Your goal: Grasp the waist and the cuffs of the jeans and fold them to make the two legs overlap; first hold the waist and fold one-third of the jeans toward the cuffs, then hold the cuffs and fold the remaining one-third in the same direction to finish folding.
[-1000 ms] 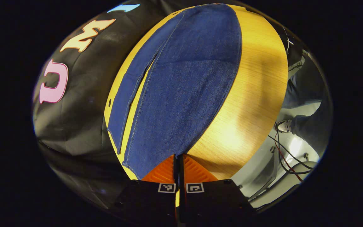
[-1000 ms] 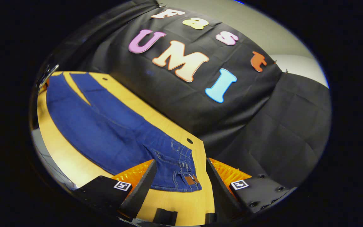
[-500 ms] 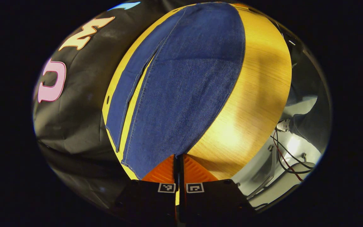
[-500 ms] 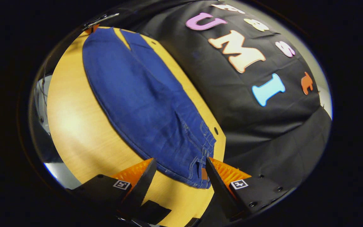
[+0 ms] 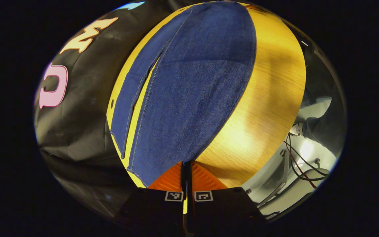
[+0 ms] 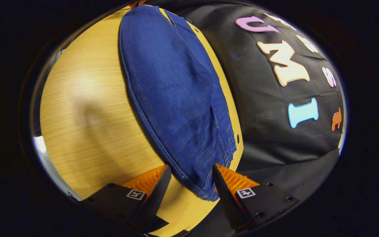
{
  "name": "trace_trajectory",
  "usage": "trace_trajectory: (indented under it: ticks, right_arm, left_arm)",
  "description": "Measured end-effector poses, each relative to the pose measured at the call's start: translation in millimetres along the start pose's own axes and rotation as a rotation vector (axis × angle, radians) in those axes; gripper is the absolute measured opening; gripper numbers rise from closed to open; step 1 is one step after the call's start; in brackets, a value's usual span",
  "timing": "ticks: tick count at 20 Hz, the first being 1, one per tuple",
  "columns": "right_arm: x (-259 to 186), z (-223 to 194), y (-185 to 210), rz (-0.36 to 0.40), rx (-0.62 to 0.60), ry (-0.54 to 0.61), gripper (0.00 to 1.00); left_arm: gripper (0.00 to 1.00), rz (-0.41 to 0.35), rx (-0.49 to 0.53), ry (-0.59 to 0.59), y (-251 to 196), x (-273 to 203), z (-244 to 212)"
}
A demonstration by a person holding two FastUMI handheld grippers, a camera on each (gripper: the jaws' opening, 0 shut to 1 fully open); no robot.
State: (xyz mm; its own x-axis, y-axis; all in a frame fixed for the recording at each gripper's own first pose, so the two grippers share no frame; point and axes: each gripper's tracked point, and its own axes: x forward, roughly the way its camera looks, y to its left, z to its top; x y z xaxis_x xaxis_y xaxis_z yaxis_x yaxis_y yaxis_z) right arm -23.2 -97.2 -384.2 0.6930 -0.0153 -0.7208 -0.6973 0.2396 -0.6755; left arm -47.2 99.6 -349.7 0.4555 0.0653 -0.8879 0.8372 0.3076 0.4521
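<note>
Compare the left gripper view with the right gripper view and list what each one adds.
Left gripper view: the left gripper shut on the cuff of the near leg, the yellow gap between the two legs, and cables by a shoe on the floor.

Right gripper view: the right gripper open, its fingers either side of the stitched waist.

Both: the dark blue denim jeans lying flat on the light wooden table.

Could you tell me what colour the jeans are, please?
Dark blue jeans, clearest in the left gripper view.
</note>
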Motion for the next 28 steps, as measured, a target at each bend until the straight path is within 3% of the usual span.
trace_trajectory:
  ticks: [2, 3, 5, 6, 7, 10, 15, 21, 28]
  right_arm:
    - [6, -2, 6, 0.027, 0.009, 0.018, 0.79]
    - [12, -1, 13, 0.052, 0.011, 0.023, 0.59]
    - [17, -3, 22, 0.079, 0.006, 0.034, 0.34]
    - [11, 0, 15, 0.040, -0.012, 0.021, 0.21]
    - [14, 0, 14, 0.040, -0.007, 0.026, 0.02]
    - [13, -3, 5, 0.062, 0.158, 0.057, 0.02]
    - [7, 17, -37, -0.009, 0.325, 0.051, 0.02]
    - [19, 47, -106, -0.100, 0.442, -0.001, 0.02]
    - [68, 85, -187, -0.194, 0.598, -0.074, 0.02]
  left_arm:
    - [0.00, -0.001, -0.001, 0.002, -1, 0, 0]
    - [0.00, -0.002, 0.002, 0.003, -1, 0, 0]
    - [0.00, -0.002, 0.004, 0.004, -1, 0, 0]
    - [0.00, -0.003, 0.001, 0.002, -1, 1, 0]
    - [0.00, -0.005, -0.005, 0.002, 0, 2, 0]
    - [0.00, -0.028, -0.066, 0.005, 1, 2, 2]
    - [0.00, -0.018, -0.260, -0.003, 29, -6, 10]
    - [0.00, 0.087, -0.392, -0.032, 123, -10, 42]
    - [0.00, 0.191, -0.442, -0.040, 215, 13, 82]
